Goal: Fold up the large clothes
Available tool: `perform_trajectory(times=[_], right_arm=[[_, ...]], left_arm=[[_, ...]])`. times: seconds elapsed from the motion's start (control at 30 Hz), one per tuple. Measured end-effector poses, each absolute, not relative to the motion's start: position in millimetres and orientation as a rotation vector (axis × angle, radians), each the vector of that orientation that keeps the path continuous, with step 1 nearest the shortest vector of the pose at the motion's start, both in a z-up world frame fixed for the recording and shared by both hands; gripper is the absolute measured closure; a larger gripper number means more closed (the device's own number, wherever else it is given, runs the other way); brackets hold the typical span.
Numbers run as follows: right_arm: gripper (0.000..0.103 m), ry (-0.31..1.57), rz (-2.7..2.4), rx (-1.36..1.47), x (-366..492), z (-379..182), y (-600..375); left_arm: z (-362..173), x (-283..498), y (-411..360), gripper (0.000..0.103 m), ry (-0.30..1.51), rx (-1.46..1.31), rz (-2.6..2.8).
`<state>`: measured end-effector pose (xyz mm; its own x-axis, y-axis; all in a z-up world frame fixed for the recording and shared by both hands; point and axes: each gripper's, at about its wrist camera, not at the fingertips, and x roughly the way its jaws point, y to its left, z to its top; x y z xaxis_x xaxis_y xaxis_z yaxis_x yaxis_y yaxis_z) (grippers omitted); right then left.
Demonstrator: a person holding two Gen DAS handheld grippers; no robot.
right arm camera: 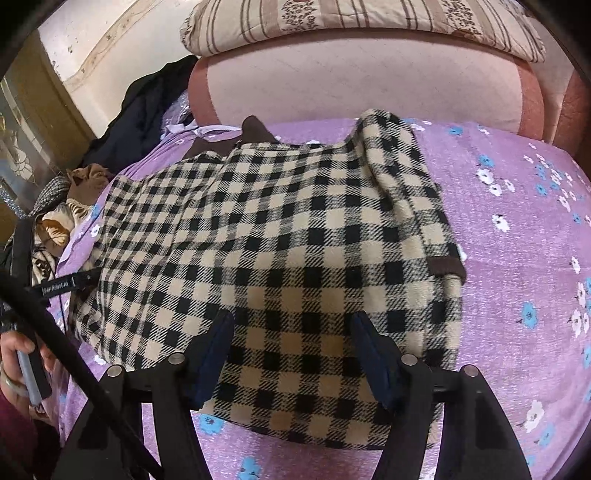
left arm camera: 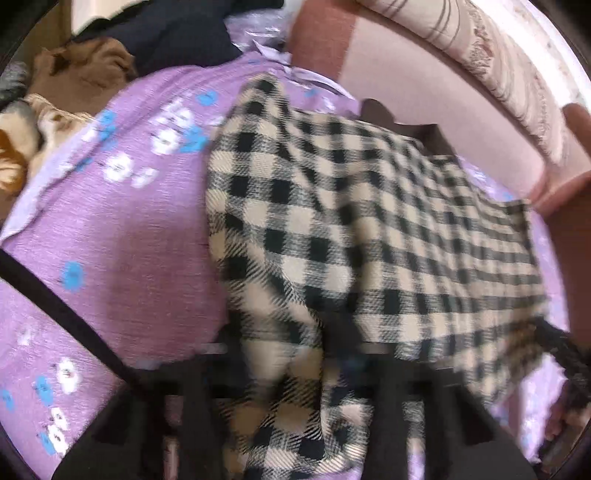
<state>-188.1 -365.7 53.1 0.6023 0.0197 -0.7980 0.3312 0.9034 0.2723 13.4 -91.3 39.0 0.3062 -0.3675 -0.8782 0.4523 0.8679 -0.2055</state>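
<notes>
Garment: a checked coat [right arm camera: 280, 258] in black and cream, with dark brown trim at the collar and at one cuff, lies spread on the bed; one side is folded over the body.
Bed: a purple sheet [right arm camera: 517, 236] printed with white and blue flowers covers it, and the coat sits near its middle, collar toward the headboard.
Right claw [right arm camera: 291, 350]: its two blue-padded fingers stand wide apart, one to each side of the coat's near hem, resting on or just above the cloth; nothing is pinched between them.
Left claw [left arm camera: 291, 373]: the left wrist view is badly blurred; a bunch of the checked cloth [left arm camera: 354, 236] runs down between the dark fingers, but whether they are pressed onto it cannot be told.
Headboard: a pink padded headboard [right arm camera: 369, 81] stands at the far end of the bed, with a striped, patterned pillow [right arm camera: 369, 22] on top of it.
Other clothes: a dark garment [right arm camera: 144, 110] and brown and tan clothes [right arm camera: 74, 206] are piled at the bed's left edge, well apart from the coat.
</notes>
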Motion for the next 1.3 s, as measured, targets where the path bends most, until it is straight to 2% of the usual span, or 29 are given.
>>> perform_trajectory(times=[0.07,0.27,0.43,0.7,0.83,0.93,1.0,1.03,1.07,1.1,1.13,1.17,1.23,1.3], right_arm=[[0.033,0.908,-0.179,0.414,-188.2,54.6,-363.2],[0.032,0.906,-0.172,0.428,-188.5,54.2,-363.0],[0.032,0.913,-0.116,0.414,-189.4,57.7,-352.5],[0.028,0.845,0.239,0.145,-183.4,76.2,-228.4],[0.029,0.846,0.267,-0.029,-160.2,57.8,-167.0],[0.029,0.860,0.278,-0.056,-142.2,39.8,-142.3],[0.033,0.838,0.259,-0.093,-138.1,36.6,-132.3],[0.044,0.823,0.237,-0.106,-134.6,36.4,-127.9],[0.064,0.820,0.222,-0.101,-127.7,36.1,-126.4],[0.076,0.830,0.232,-0.066,-120.7,35.4,-127.4],[0.089,0.838,0.242,-0.027,-116.9,35.8,-131.4],[0.092,0.838,0.236,0.033,-113.0,36.7,-139.8],[0.093,0.833,0.256,0.204,-110.0,39.2,-164.5],[0.093,0.818,0.260,0.342,-111.7,40.7,-189.7]], left_arm=[[50.0,17.4,-89.8,0.088,1.136,0.081,-0.551],[60.8,10.4,-102.2,0.088,1.158,0.235,-0.543],[74.1,14.2,-100.6,0.089,1.175,0.179,-0.567],[85.0,22.6,-97.0,0.093,1.230,0.074,-0.619],[78.5,21.6,-99.9,0.093,1.244,0.107,-0.602],[76.4,24.3,-96.5,0.093,1.256,0.073,-0.608],[75.3,26.8,-94.7,0.093,1.263,0.061,-0.611],[75.0,27.4,-94.0,0.093,1.264,0.062,-0.610],[74.6,28.1,-92.3,0.093,1.268,0.058,-0.610],[74.5,29.3,-89.3,0.093,1.274,0.044,-0.610],[74.7,31.2,-83.2,0.089,1.291,0.018,-0.606],[75.2,33.1,-77.1,0.082,1.305,-0.003,-0.602],[78.4,36.8,-57.8,0.037,1.323,-0.074,-0.603],[84.1,37.8,-31.2,0.027,1.312,-0.148,-0.588]])
